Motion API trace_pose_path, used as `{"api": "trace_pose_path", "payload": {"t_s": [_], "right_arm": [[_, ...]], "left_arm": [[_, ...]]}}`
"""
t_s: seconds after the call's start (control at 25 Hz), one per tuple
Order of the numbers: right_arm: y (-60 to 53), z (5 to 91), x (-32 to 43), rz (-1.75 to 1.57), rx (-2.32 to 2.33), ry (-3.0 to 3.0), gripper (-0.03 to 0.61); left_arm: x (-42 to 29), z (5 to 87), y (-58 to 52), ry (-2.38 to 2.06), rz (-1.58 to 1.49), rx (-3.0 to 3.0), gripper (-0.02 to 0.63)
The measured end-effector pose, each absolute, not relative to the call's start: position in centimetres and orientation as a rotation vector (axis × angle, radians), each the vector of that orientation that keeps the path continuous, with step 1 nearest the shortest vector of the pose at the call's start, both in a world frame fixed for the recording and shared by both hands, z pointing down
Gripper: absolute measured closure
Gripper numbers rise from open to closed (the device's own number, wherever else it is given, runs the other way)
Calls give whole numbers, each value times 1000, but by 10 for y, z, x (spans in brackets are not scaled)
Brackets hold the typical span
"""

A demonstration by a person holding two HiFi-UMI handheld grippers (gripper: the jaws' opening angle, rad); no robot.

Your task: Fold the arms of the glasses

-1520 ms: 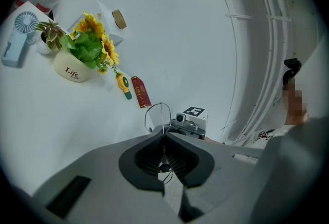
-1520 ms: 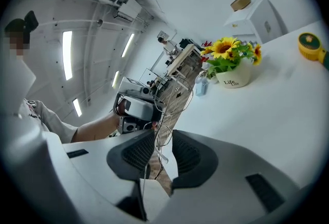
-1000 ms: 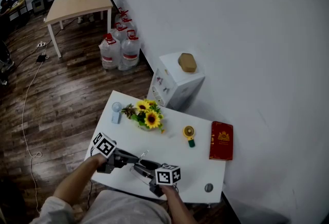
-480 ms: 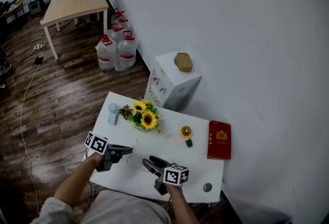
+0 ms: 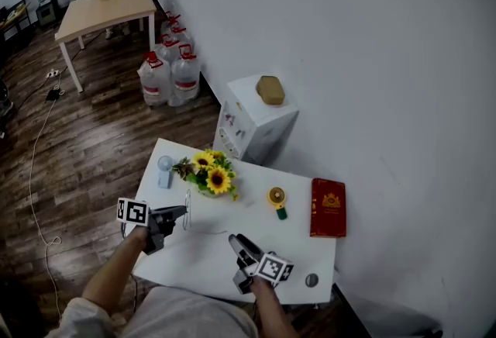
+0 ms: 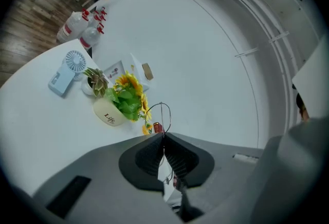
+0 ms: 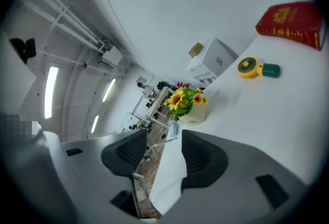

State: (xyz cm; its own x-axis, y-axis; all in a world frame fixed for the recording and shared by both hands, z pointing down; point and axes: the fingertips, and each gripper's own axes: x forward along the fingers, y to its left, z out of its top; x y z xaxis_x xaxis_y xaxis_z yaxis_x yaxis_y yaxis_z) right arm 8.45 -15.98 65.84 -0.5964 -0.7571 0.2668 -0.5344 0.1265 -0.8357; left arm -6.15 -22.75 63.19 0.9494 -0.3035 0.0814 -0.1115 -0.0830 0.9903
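While a person is working two hand-held tools over a white desk (image 5: 203, 260), the left tool (image 5: 181, 212) is gripping the glasses (image 5: 187, 208), its jaws shut tight on the thin wire frame. The left gripper view is showing those ribbed pads pressed together on the wire, with one lens loop (image 6: 162, 115) standing upright just past the tips. The glasses are hanging over the left part of the desk, near a pot of sunflowers (image 5: 211, 175) and a small pale-blue fan (image 5: 163, 171); whether they are touching the surface cannot be told. The right tool (image 5: 235, 239) is pointing toward them from the near edge of the desk, well short of the lens. Its jaws are standing wide and closing slightly. In the right gripper view a fine wire is crossing the gap between the pads (image 7: 134, 150), but neither pad is pressing on it, and whether it is an arm of the glasses cannot be told. Farther right on the desk, a yellow-and-green gadget (image 5: 276, 198) and a red book (image 5: 328, 208) are lying apart from the work. A white cabinet (image 5: 256, 127) is standing behind the desk against the wall.
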Motion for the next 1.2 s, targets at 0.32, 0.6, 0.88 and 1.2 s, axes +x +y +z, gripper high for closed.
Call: {"api": "trace_pose_path", "payload": {"t_s": [0.32, 0.6, 0.88, 1.2], "right_arm": [[-162, 677, 83, -1612, -1118, 1812, 423], [-178, 665, 72, -1549, -1009, 1773, 460], [-180, 658, 72, -1526, -981, 1787, 543], [-182, 638, 69, -1459, -946, 1881, 555]], "left_arm": [[-68, 633, -247, -424, -184, 1797, 606], [-61, 630, -238, -452, -245, 1647, 606], [-56, 628, -231, -432, -257, 1646, 606], [-44, 622, -214, -366, -216, 1690, 606]]}}
